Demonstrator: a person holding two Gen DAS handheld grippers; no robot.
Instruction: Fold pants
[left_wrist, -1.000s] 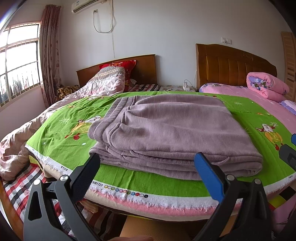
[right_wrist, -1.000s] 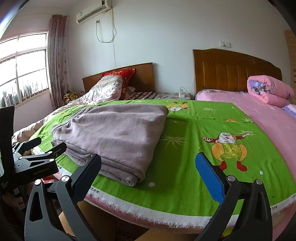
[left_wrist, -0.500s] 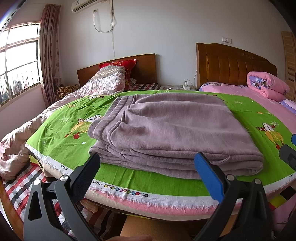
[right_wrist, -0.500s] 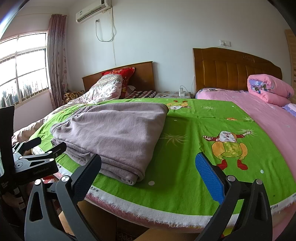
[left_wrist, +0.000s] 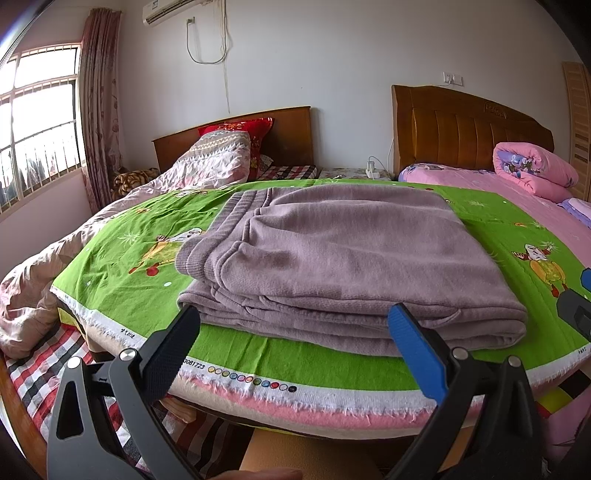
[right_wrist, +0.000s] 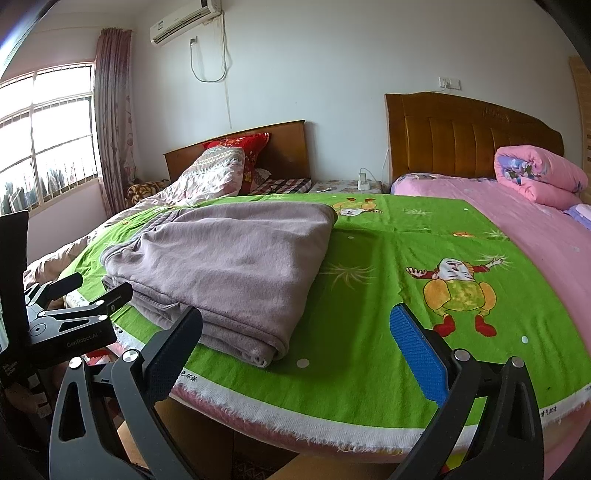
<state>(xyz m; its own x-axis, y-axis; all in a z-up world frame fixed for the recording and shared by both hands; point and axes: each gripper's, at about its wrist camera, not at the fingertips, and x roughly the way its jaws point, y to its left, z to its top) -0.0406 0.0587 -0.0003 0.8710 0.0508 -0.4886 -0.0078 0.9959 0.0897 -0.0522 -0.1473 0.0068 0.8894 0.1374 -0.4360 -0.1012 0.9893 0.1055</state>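
Observation:
The mauve pants (left_wrist: 332, 258) lie folded in a thick stack on the green cartoon-print sheet (left_wrist: 122, 266), waistband to the left. They also show in the right wrist view (right_wrist: 229, 262), left of centre. My left gripper (left_wrist: 295, 325) is open and empty, just in front of the stack's near edge. My right gripper (right_wrist: 299, 328) is open and empty, in front of the stack's right corner. The left gripper's body (right_wrist: 62, 325) shows at the left of the right wrist view.
The sheet's fringed near edge (left_wrist: 295, 391) overhangs the bed. A pink bed (right_wrist: 517, 206) with a rolled pink quilt (right_wrist: 539, 177) lies to the right. A second bed with a crumpled quilt (left_wrist: 207, 166) stands at the back left, by a window (left_wrist: 37, 125).
Both grippers have shifted very slightly; the pants sit marginally higher in the views. Both grippers stay open and nothing else has moved.

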